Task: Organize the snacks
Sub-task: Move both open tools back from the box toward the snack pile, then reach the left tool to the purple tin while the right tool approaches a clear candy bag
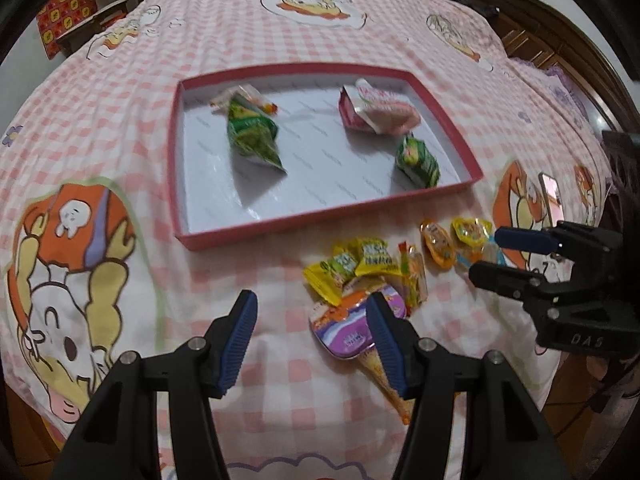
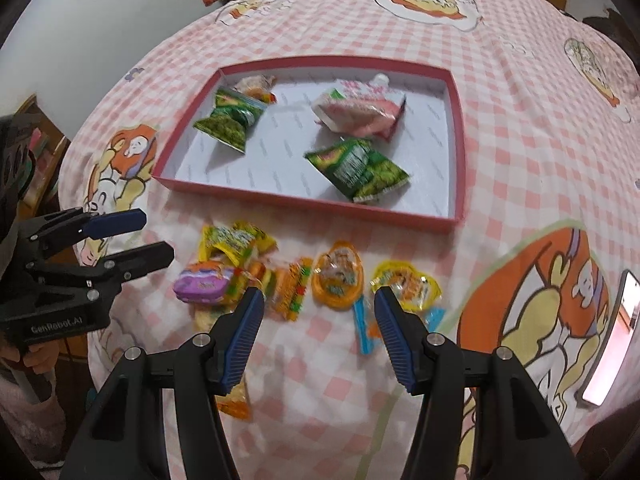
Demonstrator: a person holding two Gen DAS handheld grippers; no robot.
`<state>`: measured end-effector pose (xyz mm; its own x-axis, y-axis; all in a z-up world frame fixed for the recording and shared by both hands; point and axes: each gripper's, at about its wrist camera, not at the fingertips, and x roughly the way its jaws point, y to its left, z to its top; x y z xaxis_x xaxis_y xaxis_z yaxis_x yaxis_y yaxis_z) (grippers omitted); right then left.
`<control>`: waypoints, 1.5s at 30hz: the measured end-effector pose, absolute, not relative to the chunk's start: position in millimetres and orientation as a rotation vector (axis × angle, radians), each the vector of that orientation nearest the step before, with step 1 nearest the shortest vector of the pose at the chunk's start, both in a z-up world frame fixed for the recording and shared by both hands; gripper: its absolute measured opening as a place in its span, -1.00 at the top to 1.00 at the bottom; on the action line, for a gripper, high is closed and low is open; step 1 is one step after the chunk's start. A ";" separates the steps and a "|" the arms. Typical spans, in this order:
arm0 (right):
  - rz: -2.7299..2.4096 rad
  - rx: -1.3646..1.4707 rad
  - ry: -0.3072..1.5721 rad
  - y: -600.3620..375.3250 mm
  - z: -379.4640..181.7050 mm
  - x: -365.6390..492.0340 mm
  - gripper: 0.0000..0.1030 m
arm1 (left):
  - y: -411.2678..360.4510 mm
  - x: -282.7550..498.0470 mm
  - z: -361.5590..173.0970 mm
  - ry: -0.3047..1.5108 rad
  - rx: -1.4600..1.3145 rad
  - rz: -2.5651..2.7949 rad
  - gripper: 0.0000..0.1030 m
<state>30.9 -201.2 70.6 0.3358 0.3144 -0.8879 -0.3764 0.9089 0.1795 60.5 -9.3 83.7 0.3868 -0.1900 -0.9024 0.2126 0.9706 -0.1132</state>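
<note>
A red tray (image 1: 176, 160) (image 2: 304, 200) with a white floor lies on the pink checked bed cover. It holds two green packs (image 1: 252, 136) (image 2: 360, 168) and a pink pack (image 1: 376, 112) (image 2: 356, 112). In front of it lie loose snacks: yellow packs (image 1: 352, 264) (image 2: 232, 240), a purple pack (image 1: 344, 328) (image 2: 202, 284), an orange jelly cup (image 1: 438, 244) (image 2: 338, 276) and a yellow jelly cup (image 2: 404, 284). My left gripper (image 1: 312, 304) (image 2: 158, 235) hovers open just left of the purple pack, holding nothing. My right gripper (image 2: 320, 296) (image 1: 486, 254) hangs open above the jelly cups, empty.
A phone (image 2: 612, 340) (image 1: 550, 192) lies on the cover to the right of the snacks. A cone-shaped orange packet (image 1: 384, 380) sticks out under the purple pack. Dark wooden furniture (image 1: 532, 40) stands beyond the bed's far right. The bed's near edge is close below the grippers.
</note>
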 end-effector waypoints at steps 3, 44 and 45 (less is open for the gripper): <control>0.437 -0.030 1.162 -210.3 64.1 30.8 -0.14 | -14.7 59.5 77.0 1.161 0.017 -0.268 -0.16; 0.314 0.052 1.227 -246.3 13.2 49.6 -0.15 | -29.9 55.7 42.5 1.170 0.003 -0.312 -0.33; 0.314 0.058 1.225 -247.5 13.5 49.7 -0.12 | -29.9 56.0 42.5 1.171 -0.001 -0.313 -0.33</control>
